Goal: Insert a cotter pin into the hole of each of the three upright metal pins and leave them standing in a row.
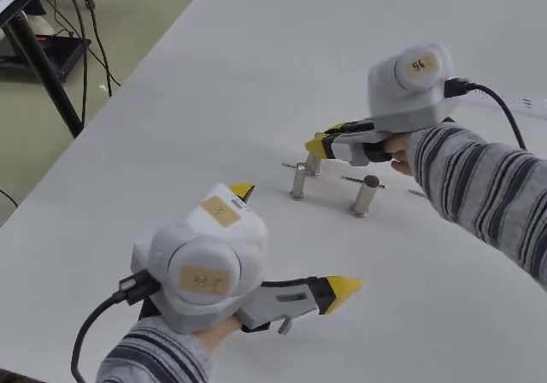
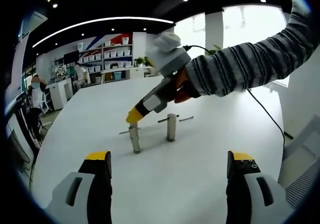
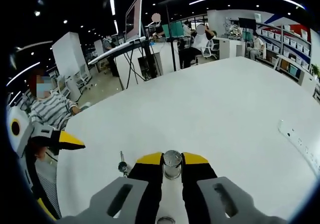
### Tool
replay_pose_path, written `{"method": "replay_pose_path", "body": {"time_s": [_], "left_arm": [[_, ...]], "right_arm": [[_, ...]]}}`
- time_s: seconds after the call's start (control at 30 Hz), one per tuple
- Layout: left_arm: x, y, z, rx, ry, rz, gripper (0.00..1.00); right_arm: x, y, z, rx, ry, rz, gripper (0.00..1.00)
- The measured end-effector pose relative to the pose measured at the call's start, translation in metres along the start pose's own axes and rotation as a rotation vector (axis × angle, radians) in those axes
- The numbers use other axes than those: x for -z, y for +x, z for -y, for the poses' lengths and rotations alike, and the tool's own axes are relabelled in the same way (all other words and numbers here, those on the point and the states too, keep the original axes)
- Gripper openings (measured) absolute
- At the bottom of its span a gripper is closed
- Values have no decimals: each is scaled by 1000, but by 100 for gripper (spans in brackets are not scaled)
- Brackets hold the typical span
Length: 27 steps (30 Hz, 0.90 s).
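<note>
Three upright metal pins stand on the white table (image 1: 256,75). The near-left pin (image 1: 297,181) and the right pin (image 1: 366,195) each carry a thin cotter pin crosswise near the top. My right gripper (image 1: 317,147) reaches in from the right, shut on the far pin (image 3: 172,164), whose round top shows between the yellow tips. My left gripper (image 1: 291,239) hovers in front of the row, open wide and holding nothing. In the left gripper view, two of the pins (image 2: 135,139) (image 2: 171,127) stand ahead between the spread jaws. A loose cotter pin (image 1: 416,193) lies right of the row.
A white power strip (image 1: 521,103) lies at the table's far right, with a black cable running to the right gripper. The table's left edge (image 1: 111,101) drops to the floor, where a black stand (image 1: 43,67) and cables sit. People sit at desks in the background.
</note>
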<state>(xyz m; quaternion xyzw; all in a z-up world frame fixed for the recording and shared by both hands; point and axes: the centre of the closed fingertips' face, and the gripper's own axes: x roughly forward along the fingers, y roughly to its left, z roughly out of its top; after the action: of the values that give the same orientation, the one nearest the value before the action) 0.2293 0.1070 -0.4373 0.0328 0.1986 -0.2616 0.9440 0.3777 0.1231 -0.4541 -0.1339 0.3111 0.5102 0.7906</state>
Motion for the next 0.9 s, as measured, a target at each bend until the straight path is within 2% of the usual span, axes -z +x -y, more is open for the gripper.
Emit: {"method": "replay_pose_path", "body": {"time_s": [0.07,0.13,0.27,0.37,0.57,0.67,0.9], "left_arm": [[-5,1,2,11,-34,33,95],[-7,1,2,14,-41,45,96],[-2,2,3,13,-17,15,96],[-4,3,4,17,-24,30,97],[-8,3,5,15,-20,54,99],[-3,4,5,12,-20,28,99],[-3,1,4,-1,-10,33,99]], "right_arm": [[3,-5,6,16,1,-7,8],[5,-11,11,27,-5,-6,8],[12,-27,16,59,-14,-18,8],[20,-40,19,86,-2,-20,8],[40,-62,35,126,12,-38,8],[48,-75,35,141,20,-41,8],[68,-106,27,178,47,-47,8]]}}
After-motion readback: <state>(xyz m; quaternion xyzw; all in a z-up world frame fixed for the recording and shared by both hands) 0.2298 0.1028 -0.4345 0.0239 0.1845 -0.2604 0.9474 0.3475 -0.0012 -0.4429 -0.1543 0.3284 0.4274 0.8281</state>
